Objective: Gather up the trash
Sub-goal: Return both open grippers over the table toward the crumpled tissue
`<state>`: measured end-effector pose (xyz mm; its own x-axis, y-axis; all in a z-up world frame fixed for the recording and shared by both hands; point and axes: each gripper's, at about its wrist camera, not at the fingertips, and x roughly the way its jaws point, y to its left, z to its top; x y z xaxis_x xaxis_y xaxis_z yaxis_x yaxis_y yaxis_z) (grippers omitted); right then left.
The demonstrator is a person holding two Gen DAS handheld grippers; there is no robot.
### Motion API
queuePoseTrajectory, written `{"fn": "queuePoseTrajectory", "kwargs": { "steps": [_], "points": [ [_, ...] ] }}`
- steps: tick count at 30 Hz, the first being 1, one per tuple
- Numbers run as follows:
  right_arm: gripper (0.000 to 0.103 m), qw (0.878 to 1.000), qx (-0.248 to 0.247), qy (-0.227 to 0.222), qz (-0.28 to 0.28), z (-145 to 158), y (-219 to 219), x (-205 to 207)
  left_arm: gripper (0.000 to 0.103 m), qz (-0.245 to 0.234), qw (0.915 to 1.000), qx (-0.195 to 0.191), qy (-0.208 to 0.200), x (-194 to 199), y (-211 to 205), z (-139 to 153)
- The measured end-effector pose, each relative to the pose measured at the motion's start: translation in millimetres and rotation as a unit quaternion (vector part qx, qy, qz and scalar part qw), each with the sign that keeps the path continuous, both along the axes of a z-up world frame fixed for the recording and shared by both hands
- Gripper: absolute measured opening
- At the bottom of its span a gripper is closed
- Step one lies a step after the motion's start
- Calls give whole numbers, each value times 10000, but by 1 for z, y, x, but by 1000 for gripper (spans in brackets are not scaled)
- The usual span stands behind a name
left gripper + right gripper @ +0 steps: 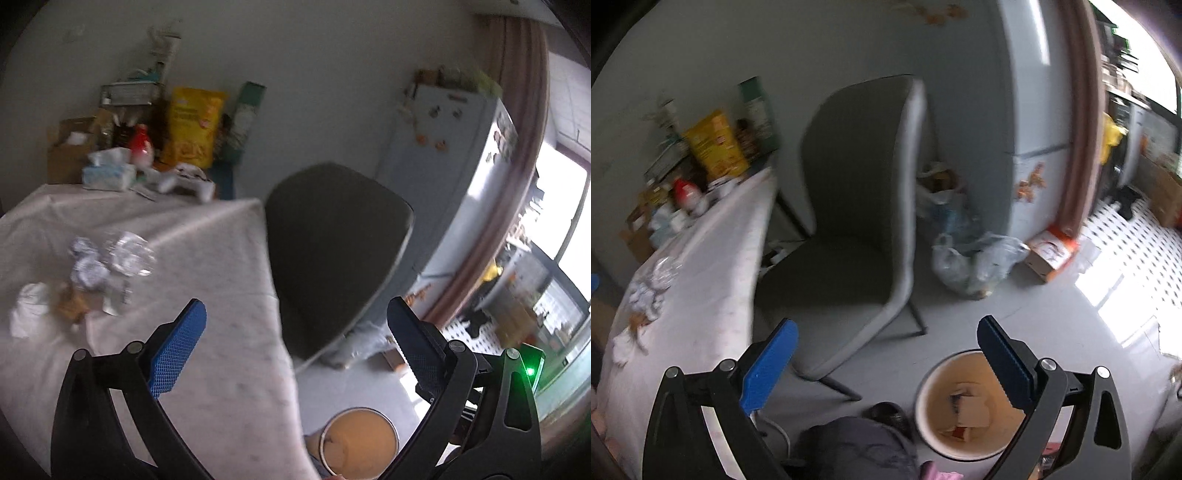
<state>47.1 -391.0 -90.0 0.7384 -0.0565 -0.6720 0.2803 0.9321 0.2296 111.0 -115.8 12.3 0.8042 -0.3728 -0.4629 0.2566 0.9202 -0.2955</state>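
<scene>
A pile of trash lies on the white-clothed table: crumpled paper, clear plastic wrap, a white tissue and a brown scrap. It also shows at the left of the right wrist view. My left gripper is open and empty, above the table's corner, to the right of the pile. A round tan bin stands on the floor with paper scraps inside; it also shows in the left wrist view. My right gripper is open and empty, above the floor just over the bin.
A grey chair stands by the table's end. Boxes, a yellow bag, tissues and bottles crowd the table's far end. Plastic bags and a carton lie on the floor by the fridge.
</scene>
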Motion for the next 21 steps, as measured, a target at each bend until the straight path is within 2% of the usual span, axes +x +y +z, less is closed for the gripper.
{"fn": "queuePoseTrajectory", "kwargs": {
  "steps": [4,7,9,10,12,14,17,21],
  "points": [
    [96,9982,196,-85,564,7,29,11,97,-175,9993,-327,23,-1,43,-10],
    [96,9951,371,-140,905,11,46,19,97,-481,9983,-318,116,-1,58,-17],
    [96,9938,325,-192,1048,13,60,24,97,-974,9945,-115,356,0,60,-21],
    [96,9932,292,-205,1108,15,64,25,97,-1130,9925,118,450,-1,60,-23],
    [96,9909,245,-233,1301,18,79,29,97,-1206,9904,470,485,-5,63,-26],
    [95,9889,264,-251,1441,19,90,32,97,-1291,9882,549,611,-6,69,-28],
    [95,9864,245,-248,1606,22,107,39,97,-1277,9855,751,834,-6,80,-31],
    [95,9826,204,-247,1828,26,129,47,97,-837,9852,938,1169,-1,104,-32]
  ]
}}
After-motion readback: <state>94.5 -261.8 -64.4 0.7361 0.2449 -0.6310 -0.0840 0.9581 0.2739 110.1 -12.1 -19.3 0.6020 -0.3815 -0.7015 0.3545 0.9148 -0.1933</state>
